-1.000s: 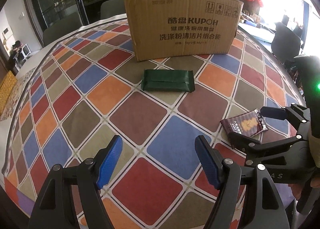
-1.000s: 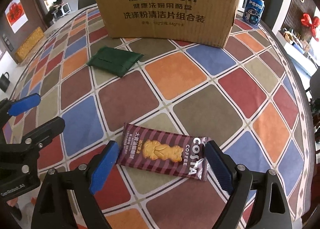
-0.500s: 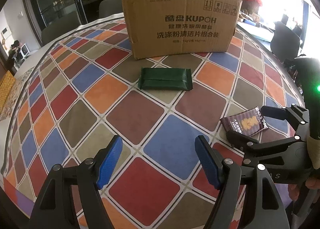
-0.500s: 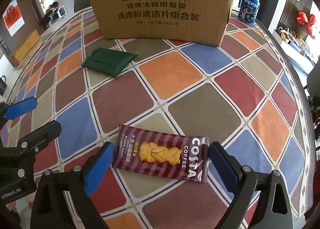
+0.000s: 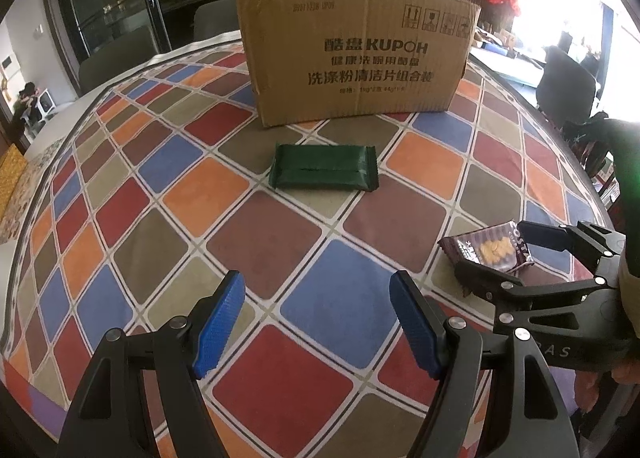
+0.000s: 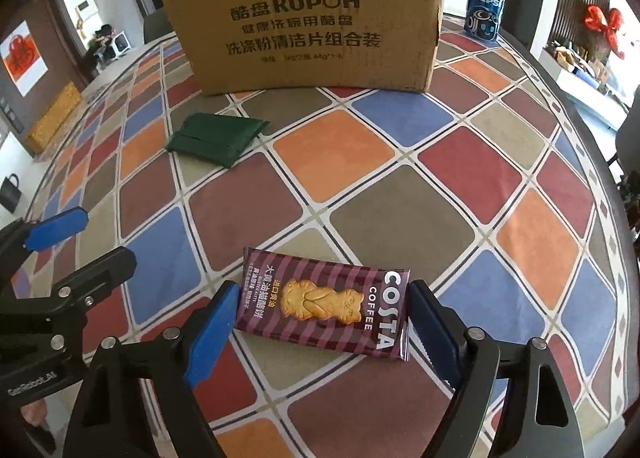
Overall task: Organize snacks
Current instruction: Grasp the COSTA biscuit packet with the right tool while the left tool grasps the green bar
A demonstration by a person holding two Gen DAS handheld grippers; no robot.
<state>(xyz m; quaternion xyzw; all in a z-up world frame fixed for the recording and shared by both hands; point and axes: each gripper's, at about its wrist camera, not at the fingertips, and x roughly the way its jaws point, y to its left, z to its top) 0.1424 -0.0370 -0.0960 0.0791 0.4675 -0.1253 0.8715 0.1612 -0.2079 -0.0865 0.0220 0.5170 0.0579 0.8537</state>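
A purple striped Costa biscuit packet [image 6: 320, 302] lies flat on the checked tablecloth [image 6: 400, 198]. My right gripper [image 6: 324, 324] straddles it lengthwise. Its jaws are closing, and the blue pads [image 6: 214, 324] meet the packet's two short ends. The left wrist view shows the same packet [image 5: 492, 250] between the right gripper's [image 5: 490, 252] fingers at the right. A dark green snack packet [image 5: 324, 170] lies further back in front of the cardboard box [image 5: 356, 58]. My left gripper [image 5: 316, 322] hovers open over bare cloth, holding nothing.
The big open-topped cardboard box [image 6: 304, 18] stands at the table's far side. A Pepsi can [image 6: 484, 14] stands behind its right corner. The left gripper [image 6: 88, 244] shows at the left edge of the right wrist view. Chairs ring the table [image 5: 568, 82].
The right gripper's pads opened a little wider, then came in onto the ends of the Costa packet. The left gripper and the green packet have not moved.
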